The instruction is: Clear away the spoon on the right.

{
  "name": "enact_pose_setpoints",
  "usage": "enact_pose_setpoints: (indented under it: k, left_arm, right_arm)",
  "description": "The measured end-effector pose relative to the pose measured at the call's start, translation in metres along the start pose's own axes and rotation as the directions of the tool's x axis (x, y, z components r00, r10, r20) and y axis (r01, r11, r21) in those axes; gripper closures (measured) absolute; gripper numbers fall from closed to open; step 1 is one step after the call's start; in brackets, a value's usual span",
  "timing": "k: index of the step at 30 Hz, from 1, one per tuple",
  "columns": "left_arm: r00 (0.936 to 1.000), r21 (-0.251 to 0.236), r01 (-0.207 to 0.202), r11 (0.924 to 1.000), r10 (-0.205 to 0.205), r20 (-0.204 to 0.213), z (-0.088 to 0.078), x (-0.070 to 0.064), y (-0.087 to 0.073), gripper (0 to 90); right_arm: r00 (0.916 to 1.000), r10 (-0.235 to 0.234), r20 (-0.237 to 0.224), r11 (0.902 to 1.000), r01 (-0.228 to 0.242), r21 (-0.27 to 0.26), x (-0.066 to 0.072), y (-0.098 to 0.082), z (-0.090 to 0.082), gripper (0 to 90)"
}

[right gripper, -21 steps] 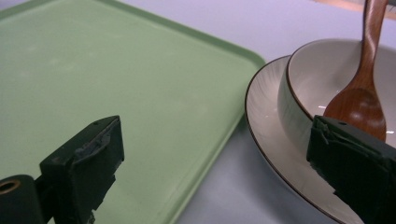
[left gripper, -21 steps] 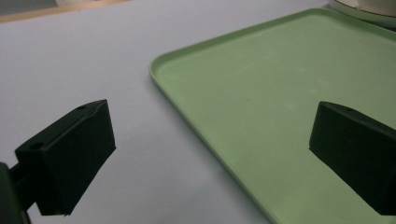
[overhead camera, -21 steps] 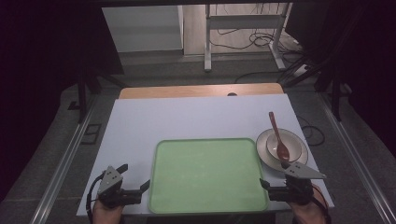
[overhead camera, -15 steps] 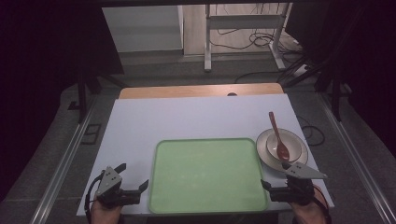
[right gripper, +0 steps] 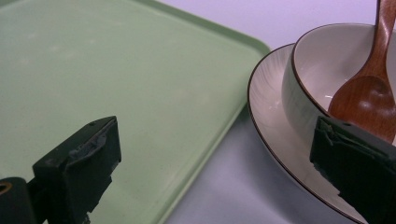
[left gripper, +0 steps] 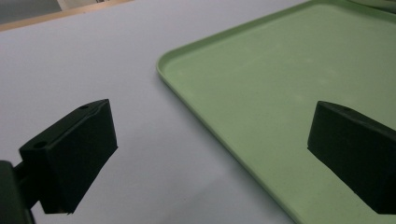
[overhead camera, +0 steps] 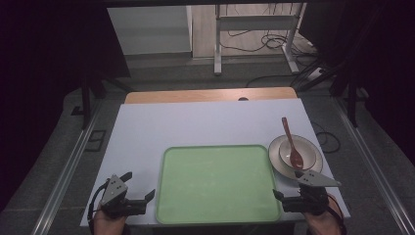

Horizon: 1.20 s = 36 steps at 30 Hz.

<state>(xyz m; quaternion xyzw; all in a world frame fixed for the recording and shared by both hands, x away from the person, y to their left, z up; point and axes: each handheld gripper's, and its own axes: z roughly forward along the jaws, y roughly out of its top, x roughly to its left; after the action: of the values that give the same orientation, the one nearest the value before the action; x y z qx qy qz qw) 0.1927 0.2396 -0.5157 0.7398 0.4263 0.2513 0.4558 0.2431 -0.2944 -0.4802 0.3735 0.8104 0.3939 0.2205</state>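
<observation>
Nothing is moved yet: your right tongs (overhead camera: 280,195) stand wide and empty just short of the plate (overhead camera: 313,169), which carries the bowl (overhead camera: 288,157) and wooden spoon (overhead camera: 291,145) beside the bare green tray (overhead camera: 215,183). Your left tongs (overhead camera: 148,196) gape idle at the tray's other edge on the counter (overhead camera: 195,125), so all the work, by my reading, is ahead.
</observation>
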Motion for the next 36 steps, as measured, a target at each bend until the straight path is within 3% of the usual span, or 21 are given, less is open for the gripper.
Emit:
enact_pose_setpoints:
  k: [25,36]
  left_arm:
    - [0.9987,-0.026,0.051,0.9983,-0.051,-0.004,-0.003,0.004,-0.002,1.4]
    - [0.9982,-0.034,0.058,0.9977,-0.058,-0.011,-0.003,0.005,-0.002,0.4]
  right_arm:
    - [0.9985,-0.020,0.051,0.9992,0.022,-0.034,-0.011,0.010,-0.003,0.7]
    - [0.9975,0.020,0.068,0.9988,-0.017,-0.046,-0.021,0.017,-0.004,0.0]
